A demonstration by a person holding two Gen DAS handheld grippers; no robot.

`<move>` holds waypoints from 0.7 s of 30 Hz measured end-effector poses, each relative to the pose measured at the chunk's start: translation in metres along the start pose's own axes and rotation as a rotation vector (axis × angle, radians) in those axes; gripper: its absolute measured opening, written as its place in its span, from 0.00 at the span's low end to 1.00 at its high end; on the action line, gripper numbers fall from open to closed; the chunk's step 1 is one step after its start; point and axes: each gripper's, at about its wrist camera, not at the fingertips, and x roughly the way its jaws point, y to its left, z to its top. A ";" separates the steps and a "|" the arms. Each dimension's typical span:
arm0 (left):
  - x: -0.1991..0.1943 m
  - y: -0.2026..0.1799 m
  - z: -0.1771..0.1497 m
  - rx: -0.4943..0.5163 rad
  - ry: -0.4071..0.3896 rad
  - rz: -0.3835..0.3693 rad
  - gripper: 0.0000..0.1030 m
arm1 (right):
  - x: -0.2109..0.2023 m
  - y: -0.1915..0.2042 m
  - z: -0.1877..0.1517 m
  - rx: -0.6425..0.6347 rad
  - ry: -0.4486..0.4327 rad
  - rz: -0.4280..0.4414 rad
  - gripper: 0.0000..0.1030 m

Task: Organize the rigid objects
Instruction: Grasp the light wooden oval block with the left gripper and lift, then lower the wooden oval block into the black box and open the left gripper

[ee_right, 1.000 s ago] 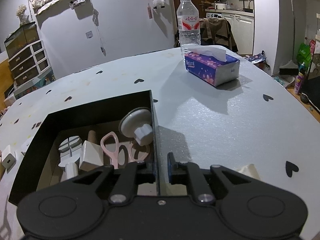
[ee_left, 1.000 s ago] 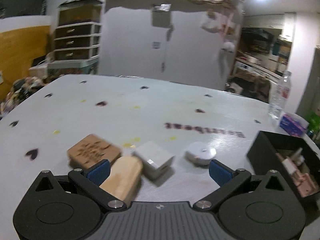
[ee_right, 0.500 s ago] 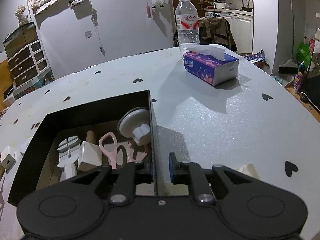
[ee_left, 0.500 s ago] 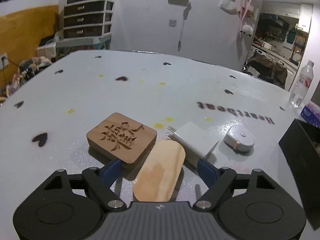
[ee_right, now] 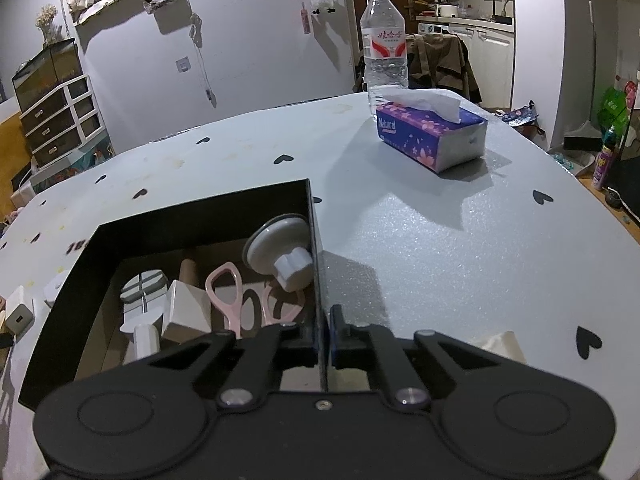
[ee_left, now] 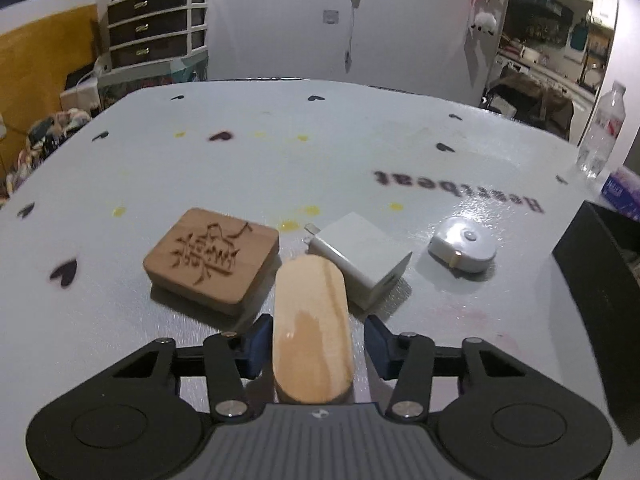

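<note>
In the left wrist view a rounded light wooden block (ee_left: 312, 332) lies between the fingers of my left gripper (ee_left: 314, 344), which is open with small gaps on both sides. A carved brown wooden tile (ee_left: 212, 254), a white charger (ee_left: 360, 258) and a round white tape measure (ee_left: 462, 244) lie just beyond it. My right gripper (ee_right: 322, 338) is shut on the right wall of the black box (ee_right: 316, 248). The box holds pink scissors (ee_right: 240, 300), a grey suction knob (ee_right: 282, 252), a white block and other pieces.
A purple tissue box (ee_right: 432, 132) and a water bottle (ee_right: 384, 48) stand at the far side of the grey table (ee_right: 440, 232). The black box's corner shows at the right of the left wrist view (ee_left: 596, 264). A small cream piece (ee_right: 504, 346) lies by my right gripper.
My left gripper has moved forward and lower so the rounded wooden block now lies between its fingers, and the fingers have narrowed around it. The right gripper has stayed shut on the box wall.
</note>
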 end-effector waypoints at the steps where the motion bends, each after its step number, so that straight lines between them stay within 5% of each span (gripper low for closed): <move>1: 0.001 -0.001 0.002 0.006 0.002 0.007 0.47 | 0.000 0.001 0.000 -0.001 -0.001 -0.002 0.05; 3: 0.003 -0.001 0.003 0.014 -0.002 0.029 0.40 | 0.000 0.001 0.000 -0.004 -0.002 -0.005 0.05; 13: -0.031 0.011 -0.013 -0.146 -0.077 -0.073 0.39 | 0.000 0.002 0.000 -0.017 -0.003 -0.005 0.05; 17: -0.051 0.003 -0.008 -0.164 -0.128 -0.157 0.39 | -0.001 0.001 0.000 -0.018 -0.005 0.002 0.05; 21: -0.068 -0.025 0.010 -0.049 -0.187 -0.304 0.39 | -0.001 0.000 -0.001 -0.016 -0.009 0.009 0.05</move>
